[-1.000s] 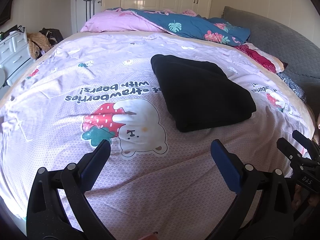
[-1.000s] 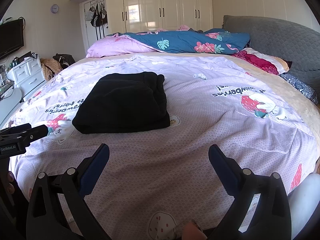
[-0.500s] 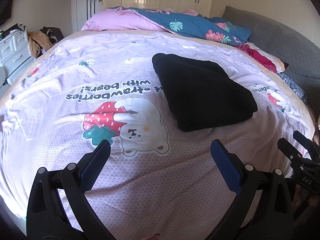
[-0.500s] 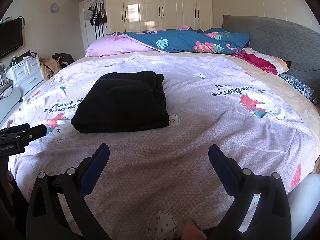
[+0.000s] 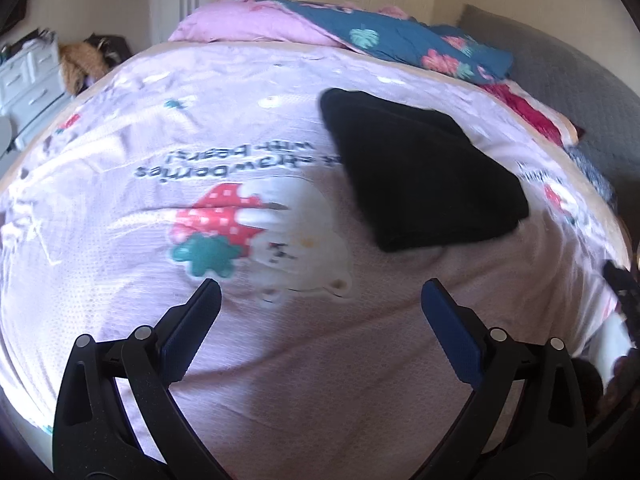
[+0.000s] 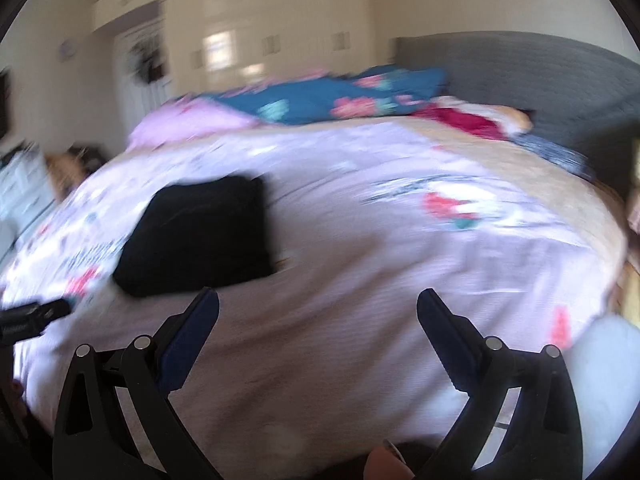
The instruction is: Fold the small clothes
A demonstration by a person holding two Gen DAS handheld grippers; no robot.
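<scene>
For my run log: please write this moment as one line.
black garment: folded, on bed cover | left gripper: open, empty | right gripper: open, empty

Ahead of the left gripper (image 5: 320, 294), whose fingers stand wide apart, flat bedspread (image 5: 120, 240) runs unbroken; the only thing standing on it is the folded black garment (image 5: 420, 172), ahead and to its right. For the right gripper (image 6: 318, 302), equally spread, that garment lies ahead-left, with bare cover ahead and rightward. Piled bedding (image 6: 320, 100) blocks the far edge.
</scene>
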